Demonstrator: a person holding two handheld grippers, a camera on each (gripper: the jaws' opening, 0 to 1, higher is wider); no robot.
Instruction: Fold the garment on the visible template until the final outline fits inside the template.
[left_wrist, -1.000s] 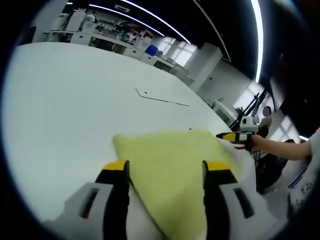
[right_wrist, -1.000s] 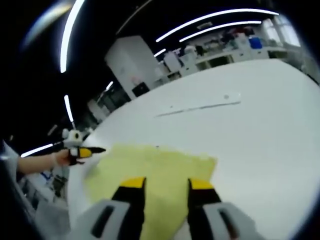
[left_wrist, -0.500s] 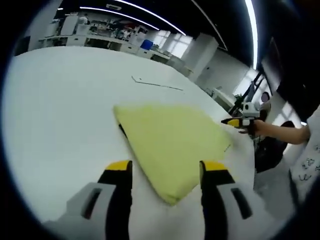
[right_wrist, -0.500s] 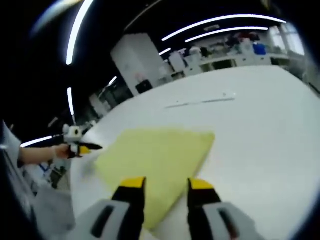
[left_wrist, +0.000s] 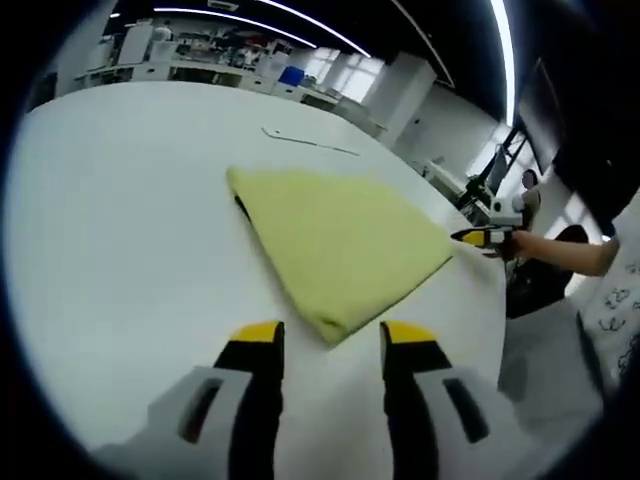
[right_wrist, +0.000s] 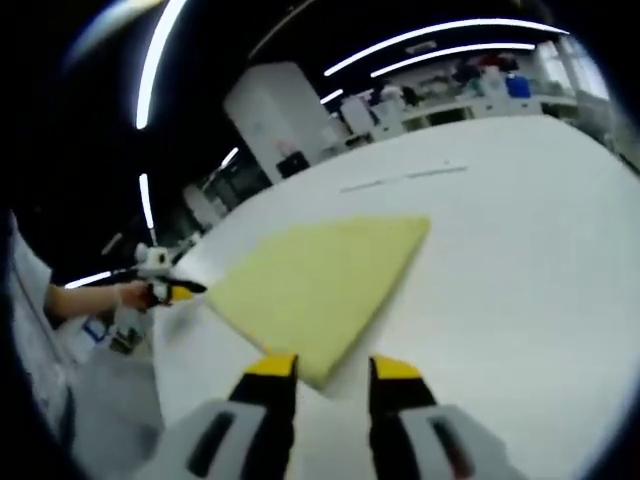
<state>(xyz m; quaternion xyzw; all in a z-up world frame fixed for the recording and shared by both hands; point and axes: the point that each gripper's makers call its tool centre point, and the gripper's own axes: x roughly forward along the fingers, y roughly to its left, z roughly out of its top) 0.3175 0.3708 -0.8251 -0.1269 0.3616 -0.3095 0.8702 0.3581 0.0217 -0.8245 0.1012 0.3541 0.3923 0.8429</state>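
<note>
The yellow garment (left_wrist: 340, 245) lies folded flat on the white table (left_wrist: 120, 230), a neat wedge of cloth with one corner pointing toward the person and its far edge running back across the tabletop; in the right gripper view the same garment (right_wrist: 315, 285) sits just beyond the jaw tips. Beyond it, further across the table, a thin dark line (left_wrist: 310, 143) is marked on the surface, well apart from the cloth. The left gripper (left_wrist: 322, 338) hangs just short of the near corner of the garment, its yellow-tipped jaws parted and empty, nothing between them. The right gripper (right_wrist: 322, 368) is likewise near the cloth's closest point with its jaws apart, grasping nothing. At the table's edge, off to the side, the other hand (left_wrist: 520, 243) shows with its tool beside the garment's corner. Far behind, benches and equipment line the room under long ceiling lights (right_wrist: 440, 35).
</note>
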